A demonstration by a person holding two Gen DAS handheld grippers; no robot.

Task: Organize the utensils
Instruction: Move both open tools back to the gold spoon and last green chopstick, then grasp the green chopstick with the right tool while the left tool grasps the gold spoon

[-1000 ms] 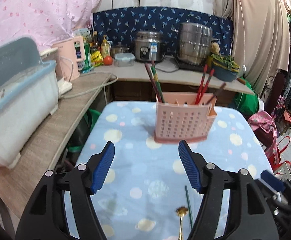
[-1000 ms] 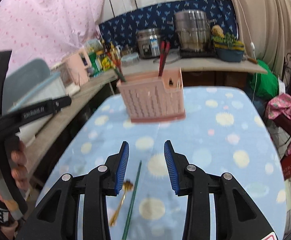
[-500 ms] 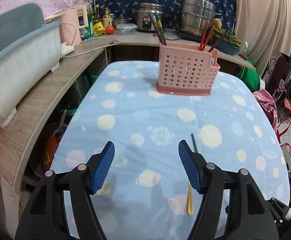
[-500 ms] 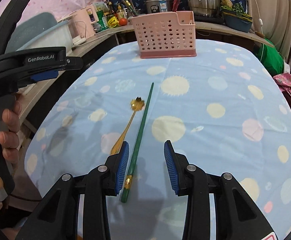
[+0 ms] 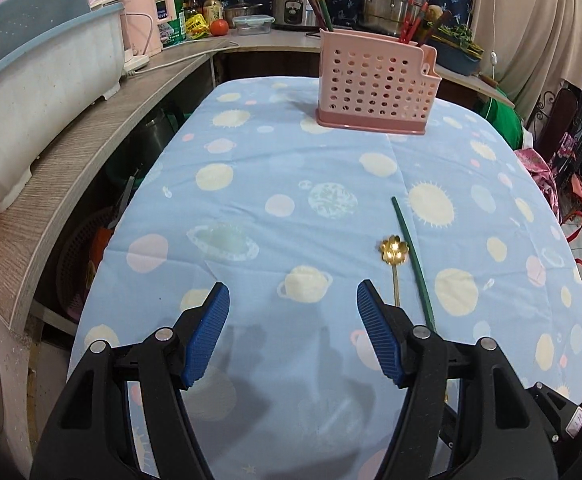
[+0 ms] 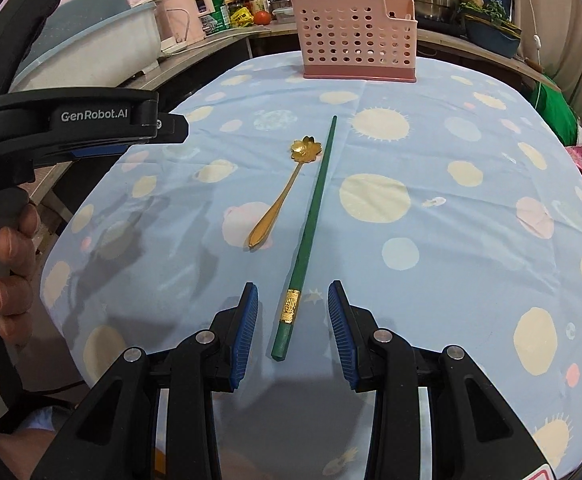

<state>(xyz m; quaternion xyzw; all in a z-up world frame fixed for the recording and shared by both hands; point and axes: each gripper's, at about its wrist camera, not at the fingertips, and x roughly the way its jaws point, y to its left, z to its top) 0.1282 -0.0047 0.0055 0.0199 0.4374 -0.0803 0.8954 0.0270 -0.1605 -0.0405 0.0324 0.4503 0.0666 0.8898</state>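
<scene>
We have pulled back nearer the counter's [image 6: 451,140] front edge; our right gripper [image 6: 293,316] now straddles the green chopstick [image 6: 311,220], both grippers [image 5: 293,330] apart.

- The left wrist view looks from above the near end of the counter [image 5: 251,184], forward along the left claw [image 5: 293,334], toward the pink basket [image 5: 375,84] at the far end.
- The right wrist view sits lower and nearer, facing the same way, with the green chopstick [image 6: 311,224] running out from between its fingers.
- Both views share the basket, chopstick [image 5: 413,260] and gold spoon [image 5: 393,264].
</scene>
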